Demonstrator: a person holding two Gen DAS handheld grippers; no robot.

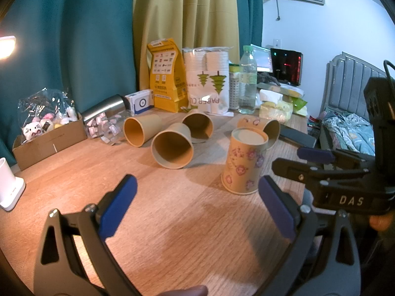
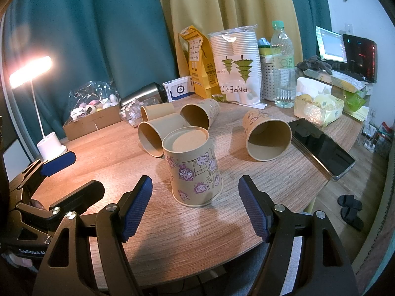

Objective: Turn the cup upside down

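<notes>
A brown paper cup with purple cartoon prints point(image 2: 193, 169) stands upside down on the wooden table point(image 2: 172, 227), base up; it also shows in the left wrist view point(image 1: 244, 161). My right gripper point(image 2: 195, 207) is open, its blue pads on either side of the cup and slightly in front of it, not touching. My left gripper point(image 1: 197, 209) is open and empty over bare table, left of the cup. Several more paper cups lie on their sides behind: one at the right point(image 2: 267, 135), others in a cluster point(image 2: 158, 137), point(image 2: 197, 114).
A black phone point(image 2: 321, 148) lies near the right table edge. At the back stand a pack of paper cups point(image 2: 237, 69), a yellow bag point(image 2: 197, 59), a water bottle point(image 2: 282, 66) and a cardboard box of toys point(image 2: 91, 116). A desk lamp point(image 2: 49, 145) stands at the left.
</notes>
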